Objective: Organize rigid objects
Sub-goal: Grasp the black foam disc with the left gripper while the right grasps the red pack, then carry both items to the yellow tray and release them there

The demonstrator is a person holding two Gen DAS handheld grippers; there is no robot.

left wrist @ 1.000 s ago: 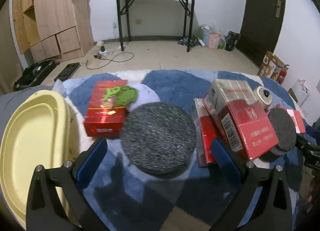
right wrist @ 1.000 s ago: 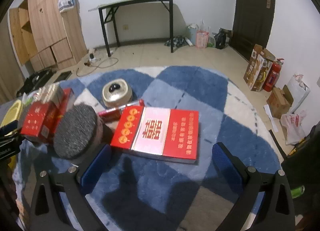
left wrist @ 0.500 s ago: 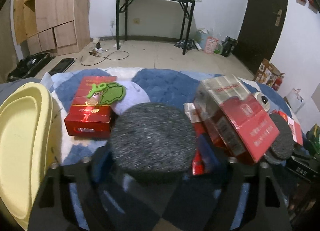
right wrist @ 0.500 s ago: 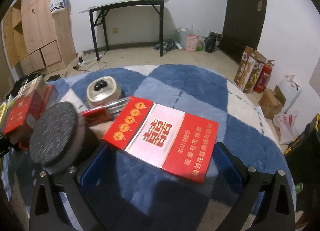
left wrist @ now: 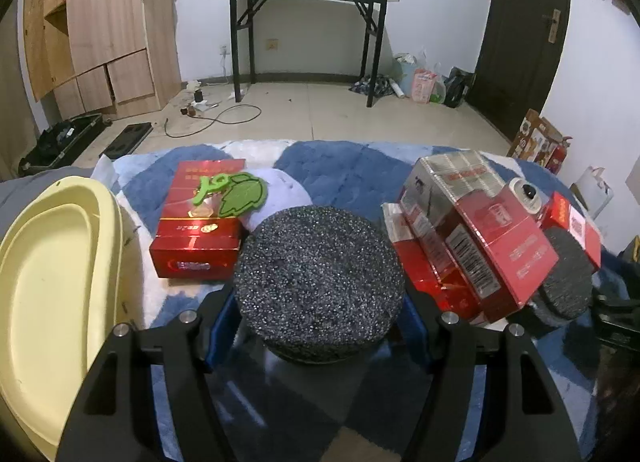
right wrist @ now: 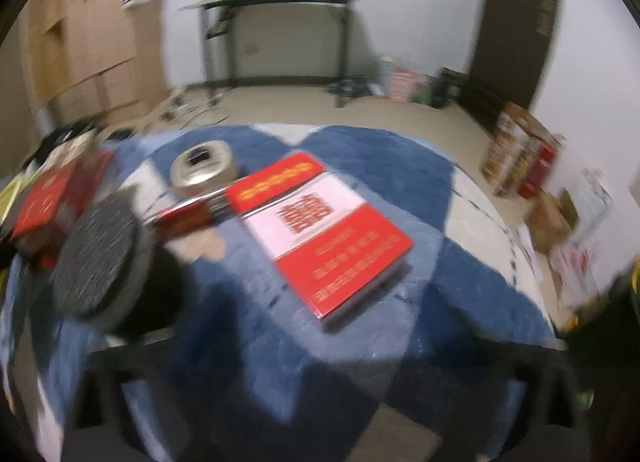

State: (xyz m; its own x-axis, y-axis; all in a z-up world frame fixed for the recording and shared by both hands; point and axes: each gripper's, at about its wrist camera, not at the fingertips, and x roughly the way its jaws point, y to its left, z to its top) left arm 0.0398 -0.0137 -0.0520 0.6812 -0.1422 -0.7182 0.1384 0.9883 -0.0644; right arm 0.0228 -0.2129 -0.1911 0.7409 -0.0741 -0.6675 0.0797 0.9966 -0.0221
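Observation:
My left gripper point(left wrist: 318, 326) has its blue pads closed against the sides of a round dark speckled foam disc point(left wrist: 320, 278) on the blue and white rug. Left of the disc lies a red box point(left wrist: 198, 218) with a green leaf cutout point(left wrist: 234, 192) on top. Right of it leans a stack of red boxes point(left wrist: 472, 234), with a second dark disc point(left wrist: 566, 278) beyond. The right wrist view is blurred. It shows a flat red and white box point(right wrist: 320, 226), a small round tin point(right wrist: 202, 164) and that second dark disc point(right wrist: 100, 258). My right gripper's fingers show only as dark blurred shapes at the bottom.
A pale yellow oval tray point(left wrist: 48, 294) sits at the rug's left edge. A black folding table point(left wrist: 308, 30) stands at the far wall, a wooden cabinet point(left wrist: 100, 30) at the left and a dark door point(left wrist: 520, 34) at the right. Cardboard boxes point(right wrist: 520, 154) stand on the floor right of the rug.
My left gripper moved forward and closed its fingers onto the dark foam disc. My right gripper swung, so its view turned blurred and the red and white box now lies more diagonal.

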